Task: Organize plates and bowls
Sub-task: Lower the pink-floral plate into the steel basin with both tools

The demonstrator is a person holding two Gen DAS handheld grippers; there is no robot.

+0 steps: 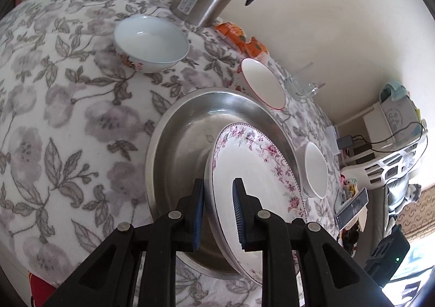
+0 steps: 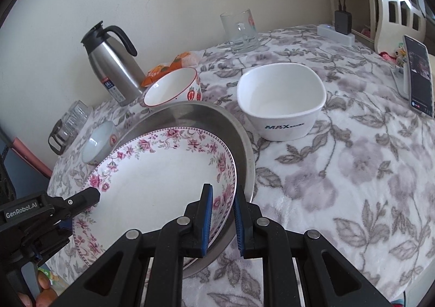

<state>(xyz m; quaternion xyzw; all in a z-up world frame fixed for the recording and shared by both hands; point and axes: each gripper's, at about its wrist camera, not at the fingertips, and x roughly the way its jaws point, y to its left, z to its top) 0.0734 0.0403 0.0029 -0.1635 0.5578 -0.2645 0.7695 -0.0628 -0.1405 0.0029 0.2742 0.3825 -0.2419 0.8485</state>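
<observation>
- Readable writing: "MAX" in dark blue on the side of the square white bowl [image 2: 281,100], with smaller letters after it too blurred to read; "GenRobot.AI" in white on the black body of the left gripper [image 2: 93,195] as seen from the right wrist view; "24" on the blue label of the steel thermos jug [image 2: 114,67], the rest illegible.
- The landmark is the round steel basin [image 2: 239,143], brushed metal with a wide flat rim, standing on the fleecy floral tablecloth [image 2: 353,171].
- The floral plate [image 2: 163,184], glossy white china with a pink flower border and a beaded dark edge, lies tilted inside the basin, its near edge raised over the basin's rim.
- The left gripper [image 1: 218,214] has its blue ribbed pads on either side of the plate's edge, clamped on it.
- The right gripper [image 2: 221,221] straddles the plate's edge and the basin wall together; its inner pad [image 2: 207,220] lies on the plate's face, but whether it actually presses I cannot tell.
- Behind the basin stands a strawberry-printed bowl [image 2: 174,88] with a red rim, near the basin; left of the basin sits a pale blue bowl [image 2: 99,145], close beside its rim.
- The square bowl stands just right of the basin, apart from it.
- Right of the basin the cloth lies open towards the propped phone [image 2: 418,78].
- A glass mug [image 2: 240,30] stands far behind the basin near the wall.
</observation>
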